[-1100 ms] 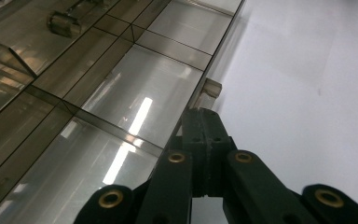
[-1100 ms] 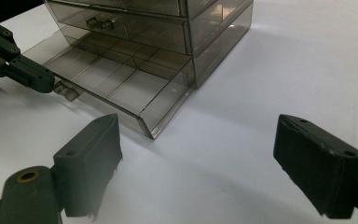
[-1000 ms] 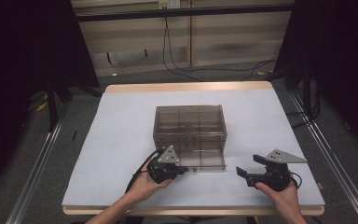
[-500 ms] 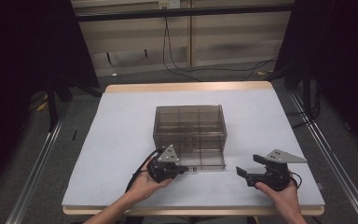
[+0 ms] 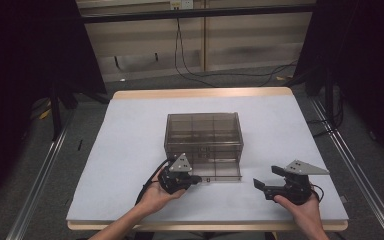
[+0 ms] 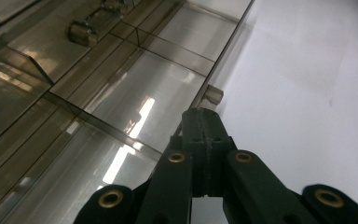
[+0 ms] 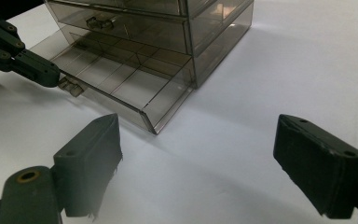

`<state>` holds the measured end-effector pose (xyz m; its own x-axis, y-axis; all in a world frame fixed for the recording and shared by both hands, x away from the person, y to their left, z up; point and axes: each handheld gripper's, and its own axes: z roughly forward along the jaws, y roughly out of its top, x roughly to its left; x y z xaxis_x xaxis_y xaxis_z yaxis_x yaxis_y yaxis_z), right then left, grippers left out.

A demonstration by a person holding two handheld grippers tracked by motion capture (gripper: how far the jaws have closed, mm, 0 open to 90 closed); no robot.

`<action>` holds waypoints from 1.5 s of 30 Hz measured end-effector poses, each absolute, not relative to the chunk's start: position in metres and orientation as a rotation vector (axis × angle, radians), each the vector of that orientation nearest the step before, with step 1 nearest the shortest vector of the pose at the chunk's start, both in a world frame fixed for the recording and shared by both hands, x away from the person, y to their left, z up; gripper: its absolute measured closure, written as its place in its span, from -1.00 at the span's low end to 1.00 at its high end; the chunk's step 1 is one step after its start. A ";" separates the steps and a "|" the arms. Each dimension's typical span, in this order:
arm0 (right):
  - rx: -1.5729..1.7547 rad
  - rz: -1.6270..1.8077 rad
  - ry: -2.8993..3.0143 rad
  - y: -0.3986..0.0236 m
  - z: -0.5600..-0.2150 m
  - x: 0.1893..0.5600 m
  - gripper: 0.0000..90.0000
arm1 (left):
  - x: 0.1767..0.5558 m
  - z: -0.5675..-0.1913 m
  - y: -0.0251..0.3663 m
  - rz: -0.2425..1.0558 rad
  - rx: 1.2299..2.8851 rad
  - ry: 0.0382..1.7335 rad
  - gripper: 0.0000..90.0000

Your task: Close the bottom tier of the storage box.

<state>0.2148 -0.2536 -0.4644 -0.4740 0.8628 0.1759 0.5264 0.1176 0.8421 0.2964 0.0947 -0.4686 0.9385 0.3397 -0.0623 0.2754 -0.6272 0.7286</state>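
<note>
Smoked-plastic drawer cabinet (image 5: 203, 140) on white worktop (image 5: 130, 150); bottom drawer (image 7: 116, 79) pulled out. Left gripper (image 5: 199, 179): jaws closed at drawer handle (image 6: 213, 94). Right gripper (image 7: 198, 168): jaws wide, empty.

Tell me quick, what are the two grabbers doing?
Left gripper: shut, tips at the drawer handle; grip cannot be told.
Right gripper: open, holding nothing.
</note>
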 end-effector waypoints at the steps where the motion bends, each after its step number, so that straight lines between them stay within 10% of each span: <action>1: 1.349 1.302 2.045 -0.254 -0.464 0.215 -0.67 | 0.297 -0.469 0.095 0.102 2.281 0.431 1.00; 45: 1.347 1.306 2.054 -0.253 -0.464 0.216 -0.67 | 0.310 -0.473 0.094 0.141 2.248 0.517 1.00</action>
<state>0.2157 -0.2527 -0.4645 -0.4819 0.8575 0.1801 0.5269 0.1193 0.8415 0.3097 0.0942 -0.4730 0.9098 0.4098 -0.0658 0.3195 -0.5903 0.7412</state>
